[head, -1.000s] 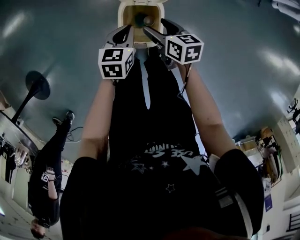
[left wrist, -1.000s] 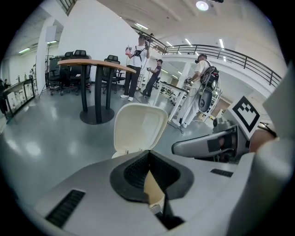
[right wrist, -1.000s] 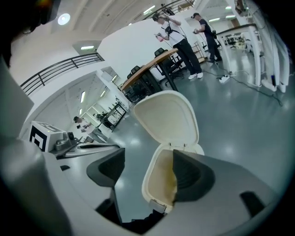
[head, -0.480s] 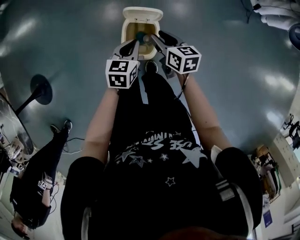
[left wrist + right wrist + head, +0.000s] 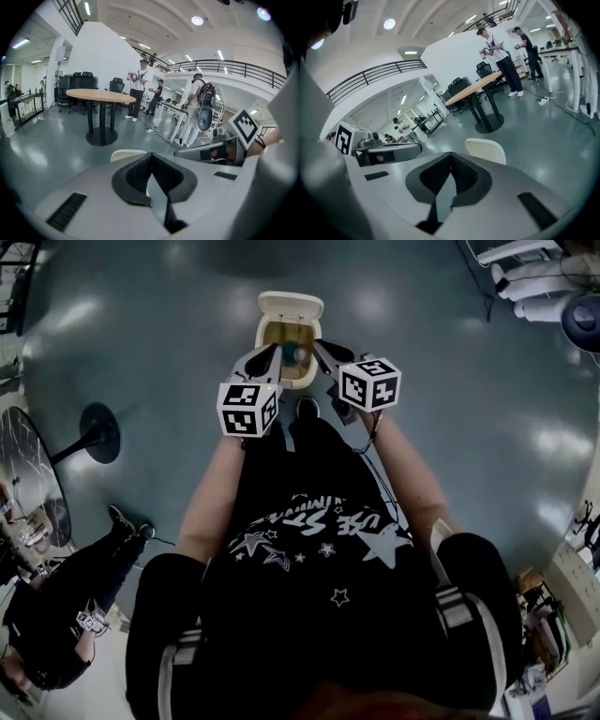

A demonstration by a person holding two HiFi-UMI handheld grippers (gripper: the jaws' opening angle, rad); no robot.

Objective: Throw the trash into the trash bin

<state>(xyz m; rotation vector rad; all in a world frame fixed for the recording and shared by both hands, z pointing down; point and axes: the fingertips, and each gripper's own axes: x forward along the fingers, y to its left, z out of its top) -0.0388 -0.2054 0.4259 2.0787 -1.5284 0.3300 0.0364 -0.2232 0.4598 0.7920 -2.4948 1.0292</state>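
A cream trash bin (image 5: 278, 357) stands on the grey floor with its lid (image 5: 291, 306) flipped up. A teal piece of trash (image 5: 300, 354) lies inside it. Both grippers hover over the bin's near rim, side by side. My left gripper (image 5: 277, 352) is shut with nothing in it; its own view shows the pads (image 5: 140, 171) meeting, the cream lid (image 5: 123, 153) behind them. My right gripper (image 5: 316, 346) has just been closing and is shut, nothing between its pads (image 5: 461, 174). The cream lid (image 5: 485, 150) shows past its tips.
A round wooden table (image 5: 101, 97) on a black pedestal stands beyond the bin. Several people (image 5: 139, 89) stand further back. A person in black (image 5: 56, 615) is at the head view's lower left, near a black stand base (image 5: 98, 432).
Both grippers have lifted away from the bin's opening. The right jaws, apart a second ago, have come together. The teal trash stays in the bin.
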